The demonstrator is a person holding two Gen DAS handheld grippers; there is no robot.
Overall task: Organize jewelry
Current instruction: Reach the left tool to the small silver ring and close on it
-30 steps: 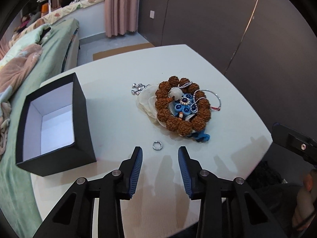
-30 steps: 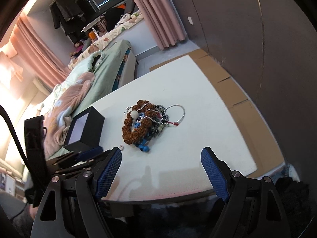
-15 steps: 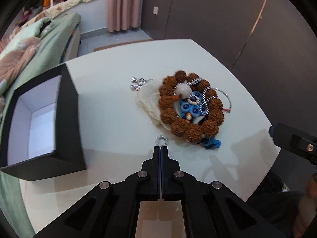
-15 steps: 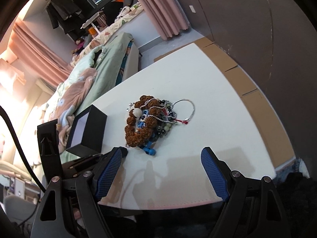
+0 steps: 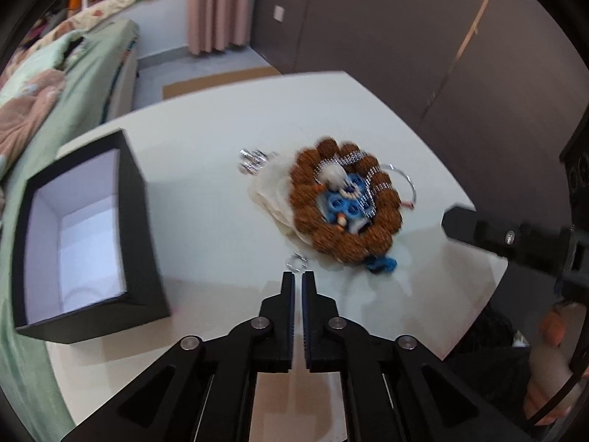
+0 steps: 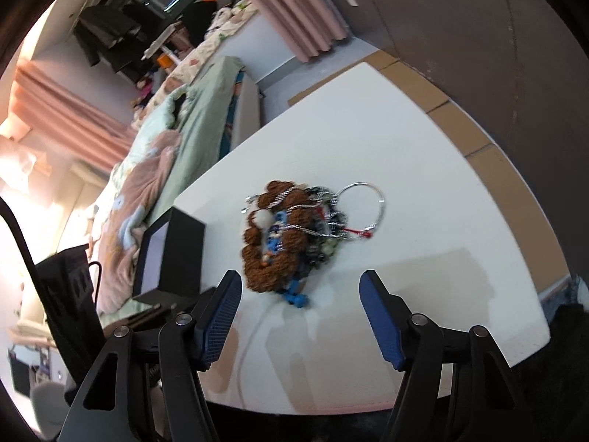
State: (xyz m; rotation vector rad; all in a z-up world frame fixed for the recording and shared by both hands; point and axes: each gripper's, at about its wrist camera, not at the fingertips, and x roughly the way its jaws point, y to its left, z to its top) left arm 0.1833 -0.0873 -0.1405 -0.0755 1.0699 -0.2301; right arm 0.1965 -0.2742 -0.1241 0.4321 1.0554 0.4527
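Observation:
A heap of jewelry (image 5: 344,204) lies mid-table: a brown bead bracelet around blue and white beads, silver chains, a thin silver bangle (image 5: 405,180). It also shows in the right wrist view (image 6: 291,235). A small silver ring (image 5: 297,261) lies just beyond my left gripper (image 5: 298,276), whose fingers stand a narrow slit apart with nothing between them. An open black box (image 5: 81,235) with a white inside stands to the left. My right gripper (image 6: 300,294) is wide open, near the front edge, just short of the heap.
The white table (image 5: 206,169) has rounded edges. A bed with green and pink bedding (image 5: 48,73) runs along its left side. A dark wall (image 5: 405,37) stands behind. The right gripper's body (image 5: 508,235) shows at the right of the left wrist view.
My left gripper shut beside the ring, then parted by a narrow slit; the ring still lies on the table. The right gripper moved closer to the heap, still wide open.

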